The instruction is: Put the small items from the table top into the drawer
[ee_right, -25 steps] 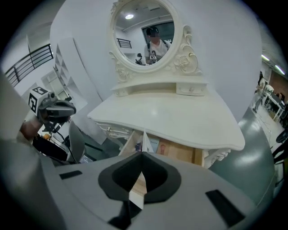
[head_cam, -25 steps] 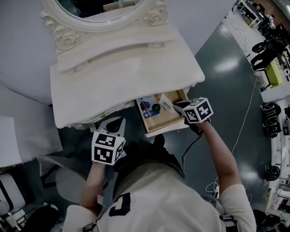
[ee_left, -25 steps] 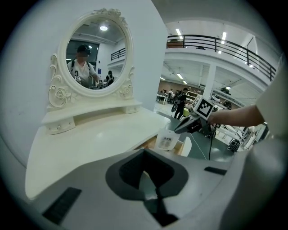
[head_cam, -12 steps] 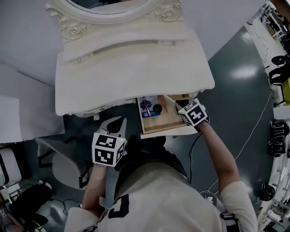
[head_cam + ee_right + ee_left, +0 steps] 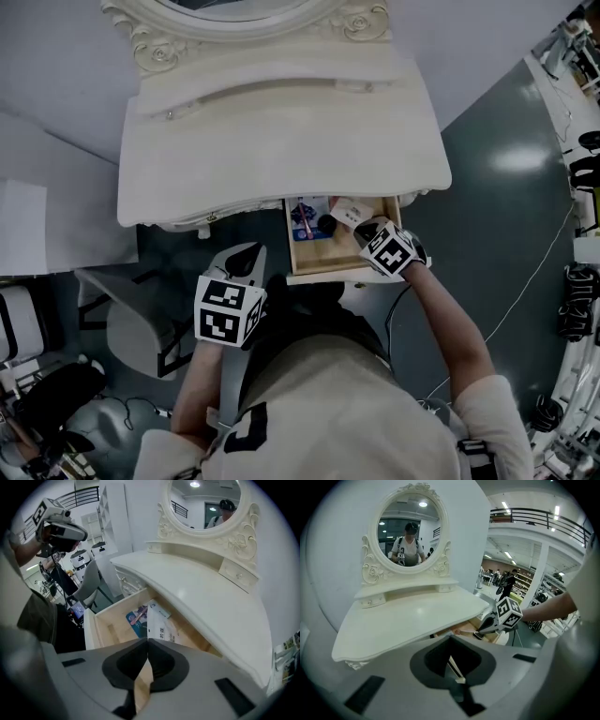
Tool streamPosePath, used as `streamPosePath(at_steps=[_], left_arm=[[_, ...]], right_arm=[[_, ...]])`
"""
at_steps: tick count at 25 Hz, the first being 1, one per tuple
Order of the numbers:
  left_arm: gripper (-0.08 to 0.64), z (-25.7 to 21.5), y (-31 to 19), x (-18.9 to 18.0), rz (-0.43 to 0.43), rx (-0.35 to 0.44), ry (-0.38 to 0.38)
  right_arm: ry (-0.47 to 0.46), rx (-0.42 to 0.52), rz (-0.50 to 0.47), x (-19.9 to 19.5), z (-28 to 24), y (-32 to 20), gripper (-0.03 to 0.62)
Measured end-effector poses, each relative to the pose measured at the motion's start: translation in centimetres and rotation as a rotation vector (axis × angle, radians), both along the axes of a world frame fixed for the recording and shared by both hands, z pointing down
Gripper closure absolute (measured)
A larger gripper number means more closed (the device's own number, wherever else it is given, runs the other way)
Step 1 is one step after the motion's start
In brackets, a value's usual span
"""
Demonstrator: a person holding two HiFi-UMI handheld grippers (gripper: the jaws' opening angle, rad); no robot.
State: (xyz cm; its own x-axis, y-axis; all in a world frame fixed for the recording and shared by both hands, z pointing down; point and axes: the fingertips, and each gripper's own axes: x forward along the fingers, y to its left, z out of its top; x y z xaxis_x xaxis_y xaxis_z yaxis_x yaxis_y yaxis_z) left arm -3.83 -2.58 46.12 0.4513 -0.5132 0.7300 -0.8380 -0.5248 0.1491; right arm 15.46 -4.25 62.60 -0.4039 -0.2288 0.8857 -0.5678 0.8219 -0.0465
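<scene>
With right tool (image 5: 147,639) pinched shut on the lower edge of a white box (image 5: 161,625), tilted over the open drawer (image 5: 112,618), just beside a blue packet (image 5: 136,620) lying inside. With left tool (image 5: 450,638) shut on nothing, below the table's (image 5: 417,616) front edge, well apart from the drawer.

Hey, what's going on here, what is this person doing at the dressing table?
A person is putting small items into the open drawer of a white dressing table. The right tongs are down in the drawer, closed on what looks like the edge of a white box. A blue packet already lies inside beside it. The left tongs are shut and empty, held near the person's body. Nothing shows on the table top.
</scene>
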Motion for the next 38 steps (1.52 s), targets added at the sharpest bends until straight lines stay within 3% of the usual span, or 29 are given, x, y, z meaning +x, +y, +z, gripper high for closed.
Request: streamPosePath(at_steps=[13, 19, 27, 38], left_arm=[[0.508, 0.6, 1.0, -0.3, 0.041, -0.021, -0.002], [0.507, 0.4, 0.8, -1.1, 0.055, -0.014, 0.005], [0.508, 0.3, 0.3, -2.0, 0.072, -0.005, 0.019], [0.508, -0.1, -0.4, -2.5, 0.113, 0.021, 0.039]], right_arm=[[0.096, -0.119, -0.091, 0.1, 2.8, 3.7, 0.561], [0.067, -0.074, 0.003, 0.6, 1.5, 2.7, 0.561], [-0.048, -0.014, 0.196, -0.1, -1.9, 1.7, 0.561], [-0.288, 0.020, 0.476, -4.0, -6.7, 4.8, 0.561]])
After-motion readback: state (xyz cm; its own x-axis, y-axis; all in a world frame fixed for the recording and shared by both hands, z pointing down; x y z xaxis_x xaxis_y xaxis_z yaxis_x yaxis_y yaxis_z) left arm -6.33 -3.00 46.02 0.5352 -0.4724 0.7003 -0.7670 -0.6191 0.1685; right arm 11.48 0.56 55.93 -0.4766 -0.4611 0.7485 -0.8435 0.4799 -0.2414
